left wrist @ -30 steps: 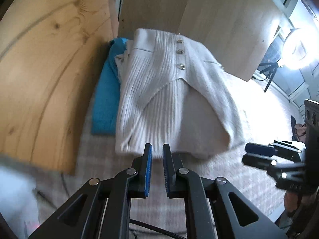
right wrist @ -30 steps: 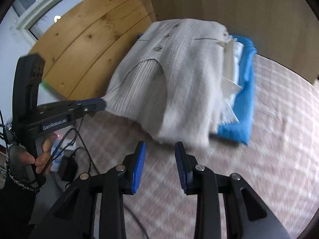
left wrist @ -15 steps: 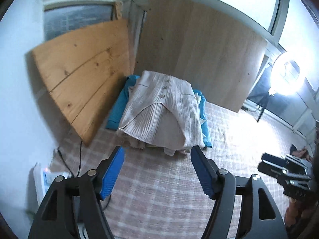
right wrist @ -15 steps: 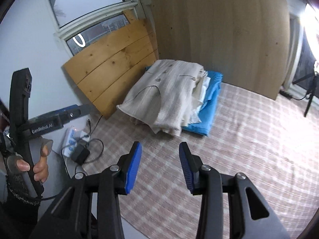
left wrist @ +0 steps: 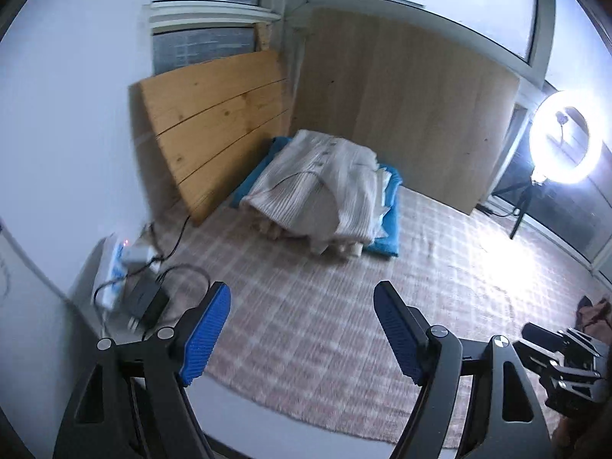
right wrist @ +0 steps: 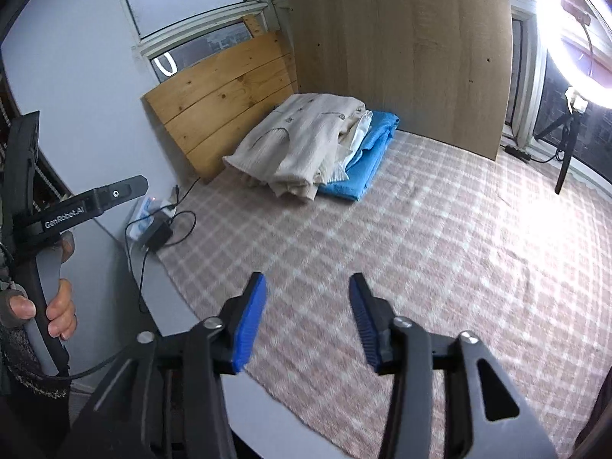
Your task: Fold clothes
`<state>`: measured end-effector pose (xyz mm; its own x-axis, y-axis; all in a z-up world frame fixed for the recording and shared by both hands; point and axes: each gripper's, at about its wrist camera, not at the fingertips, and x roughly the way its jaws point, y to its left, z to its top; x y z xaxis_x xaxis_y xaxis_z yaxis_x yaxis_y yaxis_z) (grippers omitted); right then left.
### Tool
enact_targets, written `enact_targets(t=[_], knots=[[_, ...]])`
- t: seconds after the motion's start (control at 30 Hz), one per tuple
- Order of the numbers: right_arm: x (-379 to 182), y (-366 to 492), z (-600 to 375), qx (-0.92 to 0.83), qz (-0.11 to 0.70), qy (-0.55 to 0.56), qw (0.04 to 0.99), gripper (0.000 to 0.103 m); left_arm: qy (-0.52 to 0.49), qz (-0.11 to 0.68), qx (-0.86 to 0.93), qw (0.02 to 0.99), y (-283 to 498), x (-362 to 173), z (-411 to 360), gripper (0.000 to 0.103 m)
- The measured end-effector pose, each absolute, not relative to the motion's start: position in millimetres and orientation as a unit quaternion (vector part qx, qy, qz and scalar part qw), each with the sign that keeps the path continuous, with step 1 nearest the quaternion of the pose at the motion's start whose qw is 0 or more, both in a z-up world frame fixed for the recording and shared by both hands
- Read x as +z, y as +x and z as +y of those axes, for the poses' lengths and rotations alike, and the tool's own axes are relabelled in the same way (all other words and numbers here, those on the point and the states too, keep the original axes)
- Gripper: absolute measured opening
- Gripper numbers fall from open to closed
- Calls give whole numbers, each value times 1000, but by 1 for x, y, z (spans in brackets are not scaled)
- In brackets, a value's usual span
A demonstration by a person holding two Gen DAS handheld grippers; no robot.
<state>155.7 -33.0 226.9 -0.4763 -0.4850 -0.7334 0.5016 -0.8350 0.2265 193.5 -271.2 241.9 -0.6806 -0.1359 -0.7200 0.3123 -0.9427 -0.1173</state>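
In the left wrist view, the left gripper (left wrist: 302,329) has its fingers spreading wide with nothing between them; the folded cream cardigan (left wrist: 317,187) lies far off on the stack of clothes, in the corner by the wooden boards (left wrist: 214,130), probably to keep the rug (left wrist: 325,306) free.

In the right wrist view, the right gripper (right wrist: 306,313) is also opening and empty; the cardigan tops the blue garment (right wrist: 367,153).

Dim, bluish room light fills both views. A ring light (left wrist: 562,137) at two o'clock blows out to white glare and washes the checked rug (right wrist: 497,229) beneath it. Fisheye bending curves the walls, black vignette fills the corners, and slight motion blur softens the edges.
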Motion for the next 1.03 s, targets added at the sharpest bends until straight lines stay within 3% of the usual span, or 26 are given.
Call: enact_targets(t=[0.47, 1.03], knots=[[221, 178, -5, -853, -7, 419, 311, 47, 413, 119, -880, 204, 221, 223, -263, 76], [216, 182, -14, -843, 2, 427, 328, 47, 415, 109, -882, 193, 225, 230, -261, 78]])
